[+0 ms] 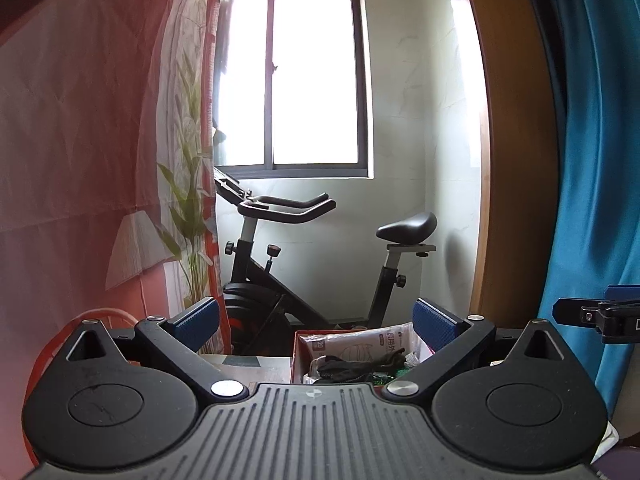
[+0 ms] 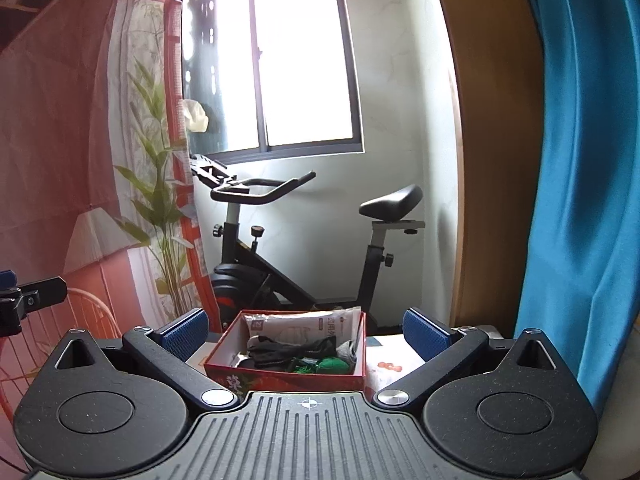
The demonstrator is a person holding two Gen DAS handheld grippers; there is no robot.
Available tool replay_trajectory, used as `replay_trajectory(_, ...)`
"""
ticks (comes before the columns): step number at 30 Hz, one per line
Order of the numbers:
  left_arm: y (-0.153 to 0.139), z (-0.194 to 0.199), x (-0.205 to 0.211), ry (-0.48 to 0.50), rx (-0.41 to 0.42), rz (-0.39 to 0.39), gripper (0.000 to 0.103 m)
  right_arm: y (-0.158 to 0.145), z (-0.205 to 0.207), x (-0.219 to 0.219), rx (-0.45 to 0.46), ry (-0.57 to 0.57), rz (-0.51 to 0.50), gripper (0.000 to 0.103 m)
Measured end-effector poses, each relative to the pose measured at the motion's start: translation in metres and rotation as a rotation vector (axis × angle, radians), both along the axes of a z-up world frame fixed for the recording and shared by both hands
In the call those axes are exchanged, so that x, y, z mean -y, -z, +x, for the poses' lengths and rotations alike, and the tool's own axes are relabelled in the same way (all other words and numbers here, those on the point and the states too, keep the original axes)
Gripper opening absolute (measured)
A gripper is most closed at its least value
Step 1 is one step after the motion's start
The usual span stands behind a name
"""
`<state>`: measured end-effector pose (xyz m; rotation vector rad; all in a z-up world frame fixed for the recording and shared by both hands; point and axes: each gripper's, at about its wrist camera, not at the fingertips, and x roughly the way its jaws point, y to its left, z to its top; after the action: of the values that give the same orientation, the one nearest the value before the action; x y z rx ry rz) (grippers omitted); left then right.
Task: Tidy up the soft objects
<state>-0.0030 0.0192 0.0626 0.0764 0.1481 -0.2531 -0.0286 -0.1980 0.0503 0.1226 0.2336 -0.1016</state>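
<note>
A red cardboard box sits on a low table, right in front of my right gripper. It holds a white printed packet, black fabric, a green soft item and a grey one. The right gripper is open and empty, its blue pads either side of the box. My left gripper is open and empty too. In its view the box lies low and to the right, with the packet and black fabric. Each gripper shows at the other view's edge.
A black exercise bike stands behind the table under a window. A printed pinkish curtain and a plant are on the left. A blue curtain and wooden frame are on the right. An orange wire chair is left.
</note>
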Motion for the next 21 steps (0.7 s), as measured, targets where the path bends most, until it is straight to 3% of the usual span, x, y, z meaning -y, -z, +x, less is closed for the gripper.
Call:
replay_trajectory(7,0.006,-0.016,-0.008,0.021,-0.03,-0.044,0.103,0.003,-0.028,-0.018,0.039,-0.008,-0.053,0.103)
replay_trajectory(15,0.011,-0.024,-0.007,-0.032,0.004,-0.008,0.103,0.002,-0.034,-0.024,0.062,-0.002,-0.09,0.103)
replay_trajectory(21,0.014,-0.023,-0.002,-0.036,-0.006,0.019,0.103,0.004,-0.033,-0.02,0.064,0.002,-0.062,0.103)
